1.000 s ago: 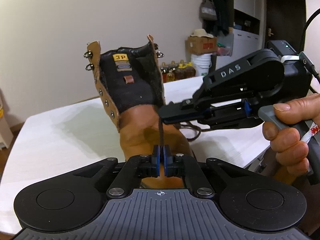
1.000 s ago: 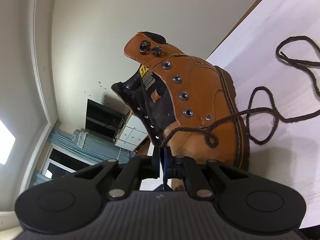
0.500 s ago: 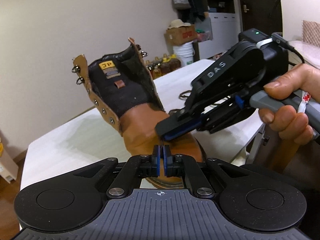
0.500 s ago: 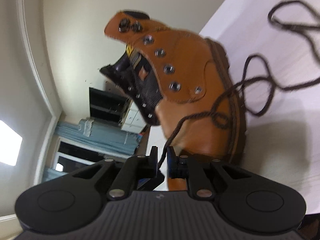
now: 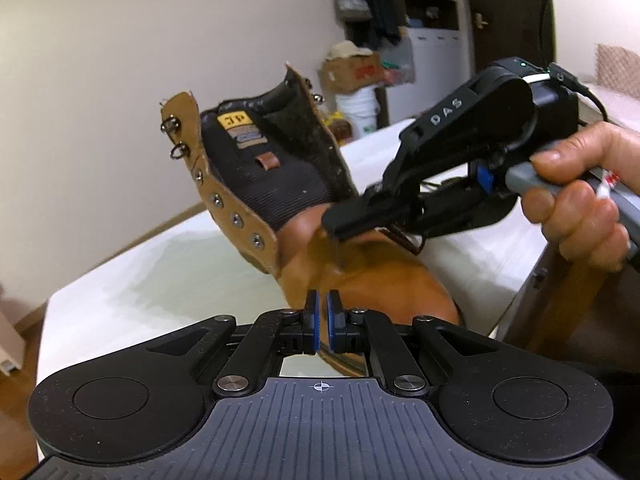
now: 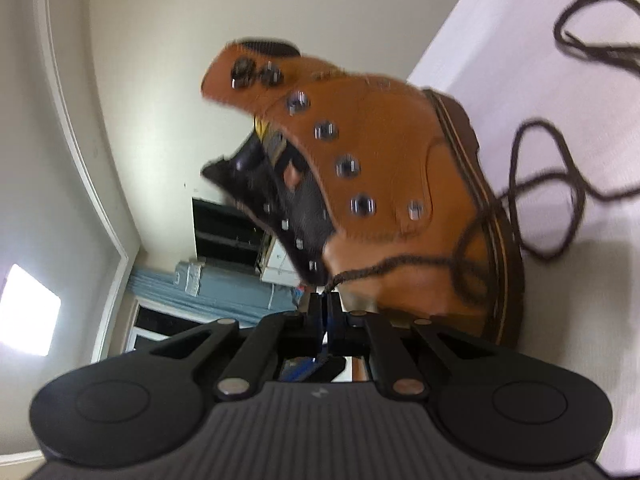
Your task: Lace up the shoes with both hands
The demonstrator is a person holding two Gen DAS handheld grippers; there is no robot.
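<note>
A tan leather lace-up work boot [image 5: 360, 276] stands on a white table [image 5: 160, 280], its toe towards the person. Its black ribbed tongue [image 5: 264, 168], which carries a small yellow label, stands upright between two spread flaps dotted with metal eyelets. A dark brown braided bootlace [image 6: 400, 270] crosses the toe of the boot. From there it trails off across the table in loose loops beside the sole.

The right gripper [image 6: 325, 304], black with blue pads, reaches in over the toe. Its jaws have just been closing and now pinch one end of the bootlace just in front of the tongue's base. A hand [image 5: 580, 196] wraps the grey handle of this tool at the right of the left wrist view.

The left gripper [image 5: 321, 312] hovers low before the boot's toe. Its jaws have just been opening and stand a narrow slit apart, with nothing between the blue pads.

Farther back, a plain cream wall [image 5: 120, 60] rises behind the table. A cardboard box [image 5: 352, 72] and a white bucket [image 5: 360, 108] stand against it, blurred.
</note>
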